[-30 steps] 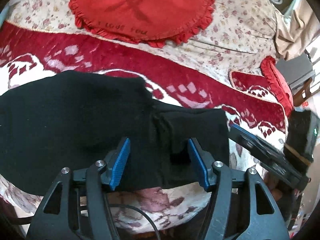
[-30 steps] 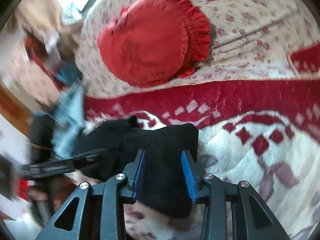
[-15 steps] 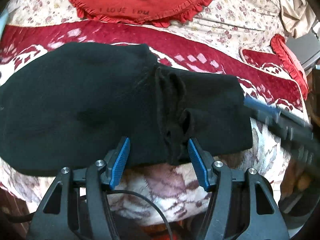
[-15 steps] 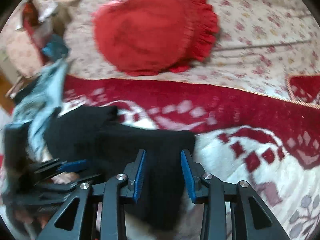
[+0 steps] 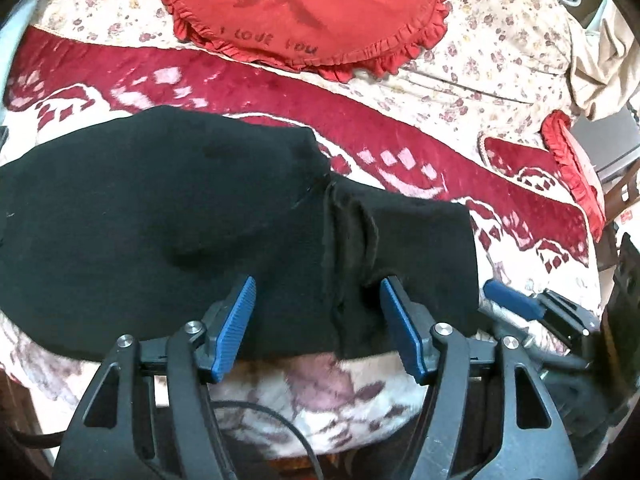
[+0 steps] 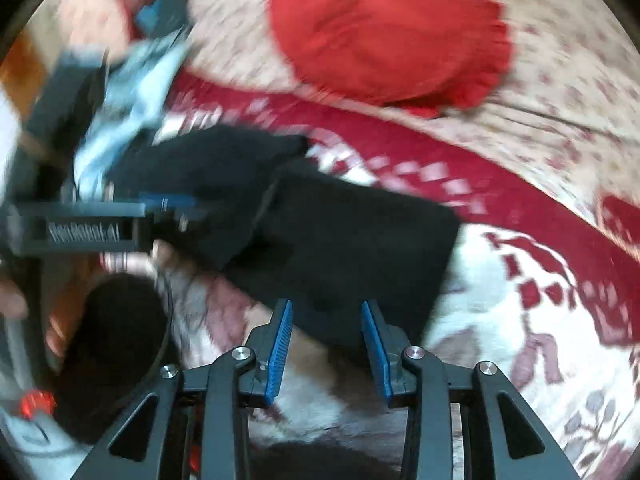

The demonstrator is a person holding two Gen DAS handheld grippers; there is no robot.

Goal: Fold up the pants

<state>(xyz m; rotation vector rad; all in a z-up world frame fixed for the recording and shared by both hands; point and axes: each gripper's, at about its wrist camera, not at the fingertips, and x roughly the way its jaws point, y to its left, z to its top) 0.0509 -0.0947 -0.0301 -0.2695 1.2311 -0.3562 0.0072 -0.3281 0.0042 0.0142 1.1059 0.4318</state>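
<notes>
Pants (image 5: 192, 232) — black, folded, lying on a red-and-cream blanket (image 5: 400, 148) on the bed, left claw (image 5: 316, 320) spread wide over the near edge, right claw (image 6: 325, 340) likewise parted, gripping nothing, round red cushion (image 5: 304, 8) lettering legible only in the left view — right view blurred.

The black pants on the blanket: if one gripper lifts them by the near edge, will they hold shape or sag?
The black pants look soft and knit: they lie in rounded folds with a bunched ridge mid-garment, so they would probably sag and drape. The fuzzy blanket likely grips them, so pushing may bunch rather than slide. The left gripper is open, fingers straddling the near edge.
</notes>
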